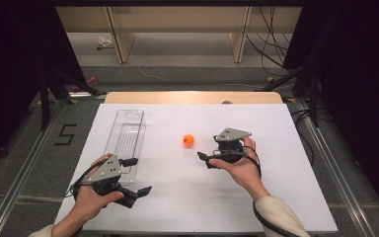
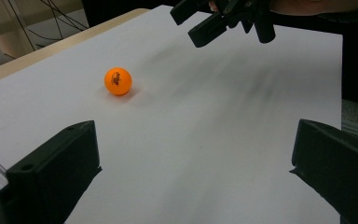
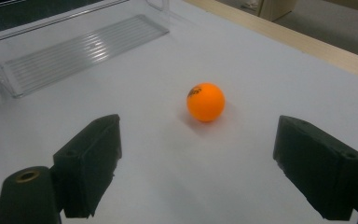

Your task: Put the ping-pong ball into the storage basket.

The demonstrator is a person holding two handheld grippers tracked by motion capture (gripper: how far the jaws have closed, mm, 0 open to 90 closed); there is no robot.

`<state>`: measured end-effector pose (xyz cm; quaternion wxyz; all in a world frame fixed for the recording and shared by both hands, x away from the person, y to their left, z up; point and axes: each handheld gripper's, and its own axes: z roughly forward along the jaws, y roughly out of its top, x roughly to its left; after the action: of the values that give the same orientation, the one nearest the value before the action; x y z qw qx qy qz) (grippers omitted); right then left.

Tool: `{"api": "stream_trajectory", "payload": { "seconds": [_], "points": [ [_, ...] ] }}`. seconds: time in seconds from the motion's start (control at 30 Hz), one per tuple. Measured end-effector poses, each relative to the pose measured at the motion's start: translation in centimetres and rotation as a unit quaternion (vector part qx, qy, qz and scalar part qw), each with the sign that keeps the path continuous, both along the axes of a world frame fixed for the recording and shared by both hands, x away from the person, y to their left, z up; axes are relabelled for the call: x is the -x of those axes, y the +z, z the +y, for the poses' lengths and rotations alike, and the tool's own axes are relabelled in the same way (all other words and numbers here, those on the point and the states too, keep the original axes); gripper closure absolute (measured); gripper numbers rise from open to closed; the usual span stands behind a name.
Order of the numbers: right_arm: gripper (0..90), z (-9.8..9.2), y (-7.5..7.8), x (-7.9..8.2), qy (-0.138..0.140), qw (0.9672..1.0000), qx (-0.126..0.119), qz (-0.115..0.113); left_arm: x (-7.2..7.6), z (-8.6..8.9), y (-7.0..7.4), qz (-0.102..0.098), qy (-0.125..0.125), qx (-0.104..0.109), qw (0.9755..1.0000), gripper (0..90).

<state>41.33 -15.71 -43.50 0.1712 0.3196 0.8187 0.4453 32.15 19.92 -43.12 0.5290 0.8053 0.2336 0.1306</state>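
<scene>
- Ball (image 1: 188,140): small, orange, dark printed mark on one side; at rest on the white desk (image 1: 276,197) near its middle, to the right of the clear tray (image 1: 126,133) and well apart from it.
- Handling, by judgement: hollow plastic by its look, so very light, smooth, hard-skinned, prone to roll at the least nudge and to squirt out from an off-centre pinch; liable to dent under a hard squeeze.
- Hold, by judgement: across the widest part, one jaw on each side at mid-height, closed gently and evenly.
- Right tongs (image 1: 208,158): held in the right hand (image 1: 242,165), just right of the ball and pointed toward it; jaws spread wide, nothing between them; ball centred ahead of the gap in the right gripper view, not yet touched.
- Left tongs (image 1: 135,176): held in the left hand (image 1: 96,197) at the near-left of the desk, beside the near end of the tray; jaws spread wide, nothing held; ball farther off and left of centre in the left gripper view.
- Tray: transparent, ribbed floor, long and narrow, nothing in it.
</scene>
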Motion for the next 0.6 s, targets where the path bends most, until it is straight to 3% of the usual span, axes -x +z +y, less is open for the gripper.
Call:
{"api": "stream_trajectory", "payload": {
  "seconds": [0.6],
  "points": [
    [16.2, 1.0, -0.1, -1.2, 0.002, 1.0000, -0.001, 0.003, 0.0, 0.0, 0.1, -0.001, -0.001, 0.001, 1.0000, 0.4]
  ]
}}
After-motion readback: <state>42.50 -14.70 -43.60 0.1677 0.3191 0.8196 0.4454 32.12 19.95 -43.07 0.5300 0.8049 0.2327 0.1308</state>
